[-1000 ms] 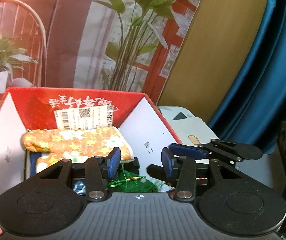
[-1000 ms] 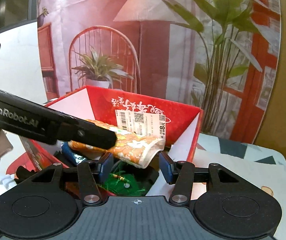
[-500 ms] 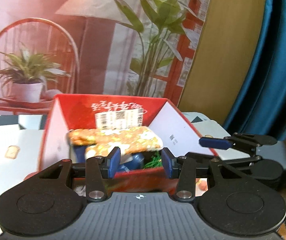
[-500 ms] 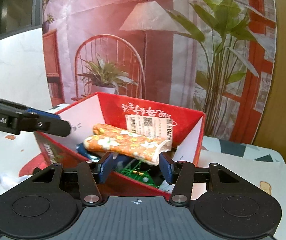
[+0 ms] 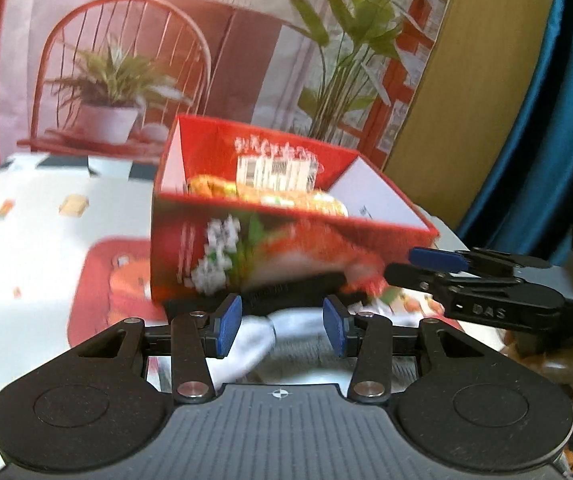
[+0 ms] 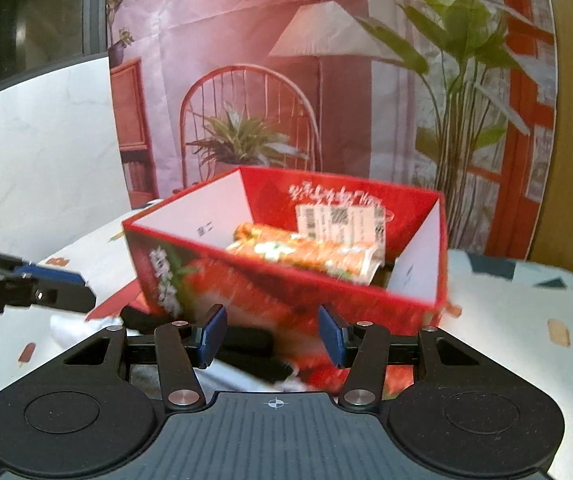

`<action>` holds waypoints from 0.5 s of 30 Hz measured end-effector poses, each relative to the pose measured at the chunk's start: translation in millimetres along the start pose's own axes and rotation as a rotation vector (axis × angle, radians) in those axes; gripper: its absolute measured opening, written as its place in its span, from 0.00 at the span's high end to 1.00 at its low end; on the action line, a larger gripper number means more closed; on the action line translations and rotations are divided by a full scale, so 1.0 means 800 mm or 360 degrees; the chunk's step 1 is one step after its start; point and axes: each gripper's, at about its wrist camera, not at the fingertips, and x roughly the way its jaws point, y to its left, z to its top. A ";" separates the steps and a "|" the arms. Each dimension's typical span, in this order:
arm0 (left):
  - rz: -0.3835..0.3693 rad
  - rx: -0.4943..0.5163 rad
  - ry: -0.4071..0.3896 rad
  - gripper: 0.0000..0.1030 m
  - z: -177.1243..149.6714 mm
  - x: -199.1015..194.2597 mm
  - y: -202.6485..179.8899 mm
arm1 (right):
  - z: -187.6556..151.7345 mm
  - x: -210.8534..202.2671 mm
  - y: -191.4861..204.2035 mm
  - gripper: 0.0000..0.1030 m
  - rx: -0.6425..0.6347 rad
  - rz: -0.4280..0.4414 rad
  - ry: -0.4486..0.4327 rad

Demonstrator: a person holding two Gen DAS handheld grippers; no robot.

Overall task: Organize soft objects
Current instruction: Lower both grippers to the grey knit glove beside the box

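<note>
A blurred white cloth (image 5: 254,340), perhaps socks, fronts the red box (image 5: 270,248).

Box (image 6: 286,280): glossy printed red card outside, matt white inside.
Mitt (image 6: 306,254): soft orange patterned cloth.
Gripper pads (image 5: 228,322): blue, matt.
Gripper body (image 5: 282,432): black ribbed matt plastic.
Tablecloth (image 6: 506,300): smooth printed cloth.

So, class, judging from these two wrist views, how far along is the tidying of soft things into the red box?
Done: an orange floral cloth already lies inside the red box. In hand: nothing; the left gripper and right gripper both have their jaws apart and empty. Left: a white soft item and a dark one lie on the table before the box.
</note>
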 end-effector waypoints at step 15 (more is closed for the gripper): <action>0.0142 -0.0029 0.0154 0.54 -0.056 0.035 0.024 | -0.078 -0.002 0.013 0.54 0.0136 -0.0064 0.0126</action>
